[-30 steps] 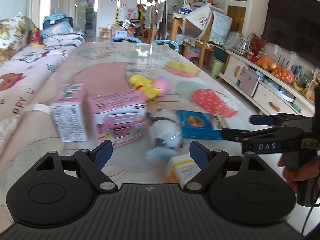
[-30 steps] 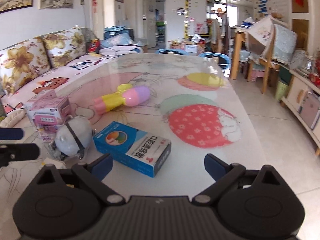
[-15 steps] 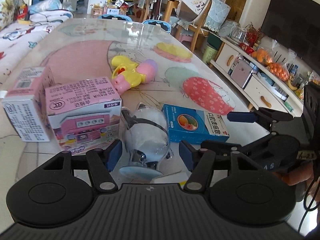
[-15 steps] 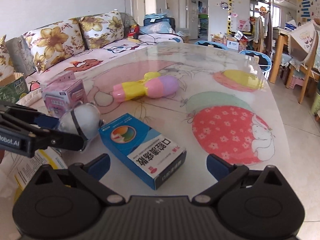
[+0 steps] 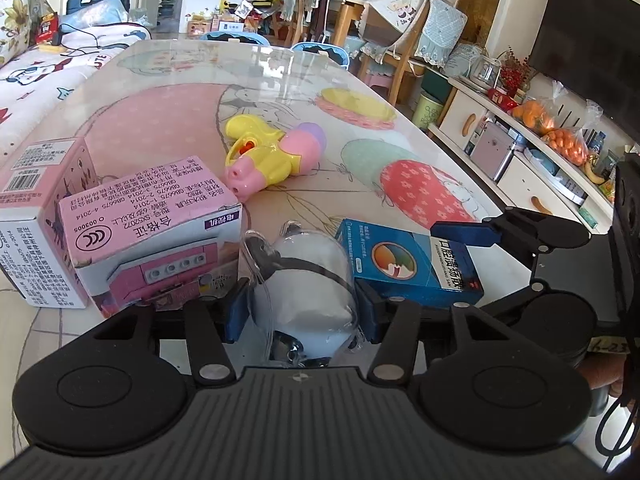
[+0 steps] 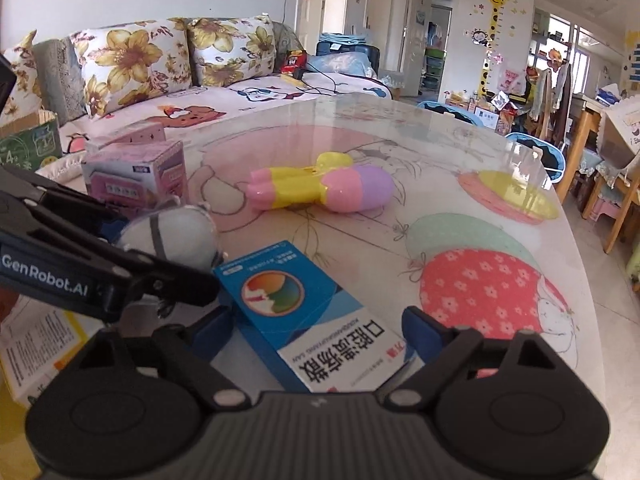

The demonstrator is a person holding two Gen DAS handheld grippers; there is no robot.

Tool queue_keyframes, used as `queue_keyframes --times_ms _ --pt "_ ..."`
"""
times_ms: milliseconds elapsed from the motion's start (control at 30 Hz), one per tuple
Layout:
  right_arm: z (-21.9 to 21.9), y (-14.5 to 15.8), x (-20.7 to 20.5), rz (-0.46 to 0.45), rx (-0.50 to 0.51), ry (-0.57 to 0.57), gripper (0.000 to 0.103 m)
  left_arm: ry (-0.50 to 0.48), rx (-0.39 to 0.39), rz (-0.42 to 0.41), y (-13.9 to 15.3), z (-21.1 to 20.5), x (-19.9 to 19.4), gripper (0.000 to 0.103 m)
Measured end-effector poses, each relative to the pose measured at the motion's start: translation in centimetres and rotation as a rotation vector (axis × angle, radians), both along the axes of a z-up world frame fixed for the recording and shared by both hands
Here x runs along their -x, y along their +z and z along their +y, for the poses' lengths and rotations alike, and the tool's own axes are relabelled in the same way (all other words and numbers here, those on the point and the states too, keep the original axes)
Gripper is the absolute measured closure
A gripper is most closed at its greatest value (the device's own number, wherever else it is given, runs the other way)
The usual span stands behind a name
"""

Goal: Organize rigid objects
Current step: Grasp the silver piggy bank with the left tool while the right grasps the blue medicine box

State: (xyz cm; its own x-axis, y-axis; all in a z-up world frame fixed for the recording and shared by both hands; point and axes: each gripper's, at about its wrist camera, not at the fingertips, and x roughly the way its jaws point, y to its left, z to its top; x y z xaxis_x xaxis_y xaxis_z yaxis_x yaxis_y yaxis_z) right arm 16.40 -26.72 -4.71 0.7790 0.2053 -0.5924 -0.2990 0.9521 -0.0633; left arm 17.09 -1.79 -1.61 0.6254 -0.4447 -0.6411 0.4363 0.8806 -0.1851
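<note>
now the left gripper [image 5: 301,312] fingers have just closed on the white toy [image 5: 308,280]; its long axis runs away from them.

Floral cushions [image 6: 132,60] on sofa [image 6: 248,92]; television [image 5: 592,40]; bagged oranges [image 5: 568,144].

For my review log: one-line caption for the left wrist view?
Left gripper closed on a white toy in clear wrap, between a pink box and a blue box.
</note>
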Motion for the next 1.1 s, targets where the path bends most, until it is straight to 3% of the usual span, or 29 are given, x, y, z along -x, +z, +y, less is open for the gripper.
queue_keyframes --times_ms 167,233,533,1100 --pt "0.0 0.2 0.8 0.003 0.007 -0.005 0.029 0.025 -0.021 -0.017 0.1 0.2 0.4 0.038" --pt "0.1 0.3 1.2 0.014 -0.007 0.001 0.049 0.027 -0.029 -0.025 0.1 0.3 0.8 0.037" --pt "2.1 0.6 3.2 0.020 0.027 -0.020 0.053 0.059 -0.047 -0.037 0.2 2.0 3.2 0.038" --pt "3.5 2.4 7.1 0.053 0.099 -0.144 0.053 0.115 -0.012 -0.062 1.7 5.4 6.2 0.037"
